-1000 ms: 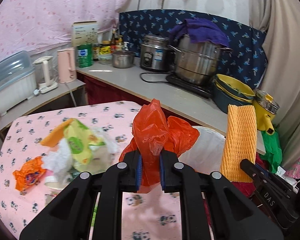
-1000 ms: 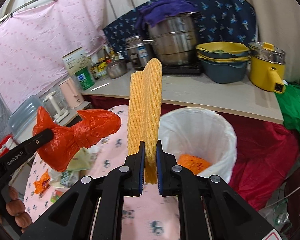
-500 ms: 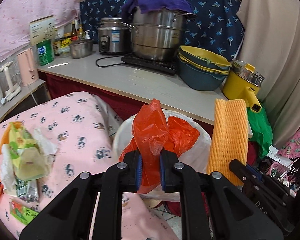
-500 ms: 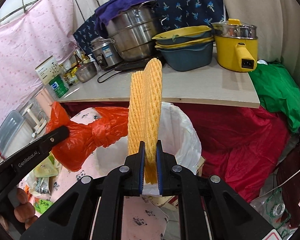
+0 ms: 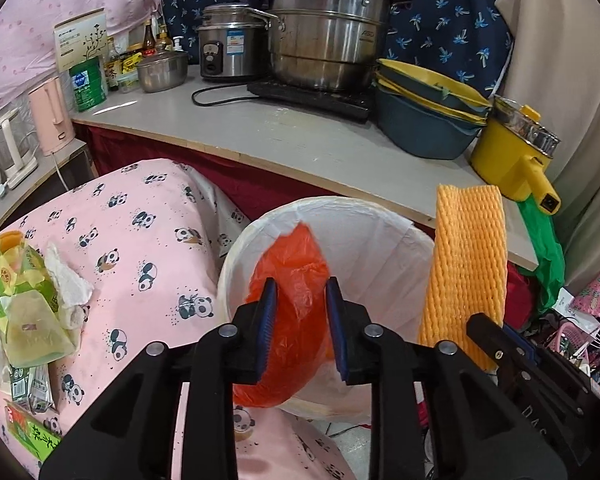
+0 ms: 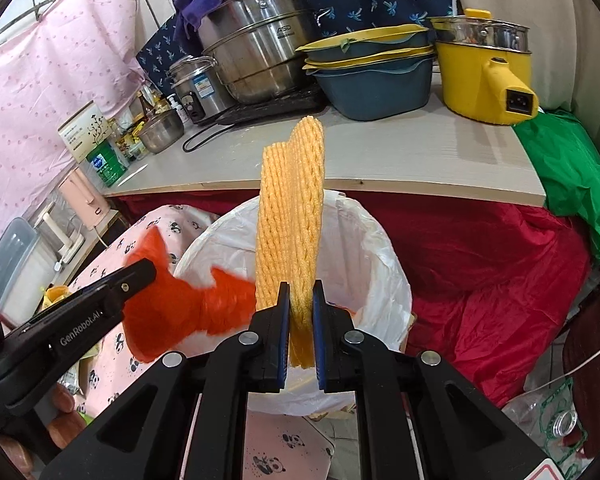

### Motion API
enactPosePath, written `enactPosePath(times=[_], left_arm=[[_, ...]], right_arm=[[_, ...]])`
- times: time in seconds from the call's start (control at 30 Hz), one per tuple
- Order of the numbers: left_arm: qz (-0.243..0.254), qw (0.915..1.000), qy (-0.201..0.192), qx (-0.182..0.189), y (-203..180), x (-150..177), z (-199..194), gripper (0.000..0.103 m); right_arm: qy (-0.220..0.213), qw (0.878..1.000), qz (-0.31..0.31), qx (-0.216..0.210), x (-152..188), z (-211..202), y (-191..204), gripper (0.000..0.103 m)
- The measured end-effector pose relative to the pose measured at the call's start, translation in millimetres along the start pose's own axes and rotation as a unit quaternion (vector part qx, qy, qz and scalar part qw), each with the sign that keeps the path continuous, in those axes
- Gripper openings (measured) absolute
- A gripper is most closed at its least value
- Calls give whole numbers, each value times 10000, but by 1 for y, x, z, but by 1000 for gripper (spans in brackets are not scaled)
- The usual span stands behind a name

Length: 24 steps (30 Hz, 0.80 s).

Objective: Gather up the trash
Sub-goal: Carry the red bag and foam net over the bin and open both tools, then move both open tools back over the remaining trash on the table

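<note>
My left gripper (image 5: 301,320) is open over the white-lined trash bin (image 5: 380,236); the orange plastic bag (image 5: 296,280) is loose between its jaws, blurred, dropping into the bin. In the right wrist view the bag (image 6: 188,304) shows just beyond the left gripper's fingertip (image 6: 140,276). My right gripper (image 6: 299,320) is shut on a yellow foam net sleeve (image 6: 290,216), held upright above the bin (image 6: 364,248). The sleeve also shows in the left wrist view (image 5: 466,276).
A pink panda-print table (image 5: 140,216) holds more trash: a yellow-green bag and tissues (image 5: 28,300), wrappers (image 5: 28,436). Behind the bin runs a counter (image 5: 300,136) with pots, basins and a yellow kettle (image 5: 516,156). Red cloth (image 6: 480,280) lies right.
Both grippers moved right, from over the table to above the bin. The left gripper opened and let go of the orange bag, which is falling. The right still grips the foam sleeve.
</note>
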<state>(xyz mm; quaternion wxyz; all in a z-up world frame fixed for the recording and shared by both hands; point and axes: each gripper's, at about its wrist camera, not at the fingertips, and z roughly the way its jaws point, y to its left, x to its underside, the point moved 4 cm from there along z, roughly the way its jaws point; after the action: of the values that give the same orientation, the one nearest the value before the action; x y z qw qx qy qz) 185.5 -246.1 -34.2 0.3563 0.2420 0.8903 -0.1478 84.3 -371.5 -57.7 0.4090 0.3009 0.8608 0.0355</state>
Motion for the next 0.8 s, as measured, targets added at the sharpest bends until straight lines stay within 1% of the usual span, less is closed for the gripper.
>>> enactPosePath(times=[0.03,0.07,0.13,0.23,0.4,0.63,0.8], left_arm=[[-5,10000,-18,-23,2,1,0,29],[-2,10000,-35,-26,4,1,0,35],[49,9999,-69,-84,5,1,-1,40],[85,9998,-121,-144,7,1,-4,49],[71,9996,-159,-210,14,2,-10,50],[-39,9992,-193,-358,27,7,-20,50],[-130,9985,-221,-481,38,10,-32,50]], right_arm=[[9,10000,-19,-9,0,3,2,10],[19,10000,-41,-16,0,5,4,10],[38,10000,-69,-16,-1,10,7,11],[54,10000,-75,-10,-2,16,11,14],[66,9999,-114,-16,-3,19,17,18],[34,9998,-169,-114,-2,10,28,20],[-41,9993,-283,-237,0,-3,45,28]])
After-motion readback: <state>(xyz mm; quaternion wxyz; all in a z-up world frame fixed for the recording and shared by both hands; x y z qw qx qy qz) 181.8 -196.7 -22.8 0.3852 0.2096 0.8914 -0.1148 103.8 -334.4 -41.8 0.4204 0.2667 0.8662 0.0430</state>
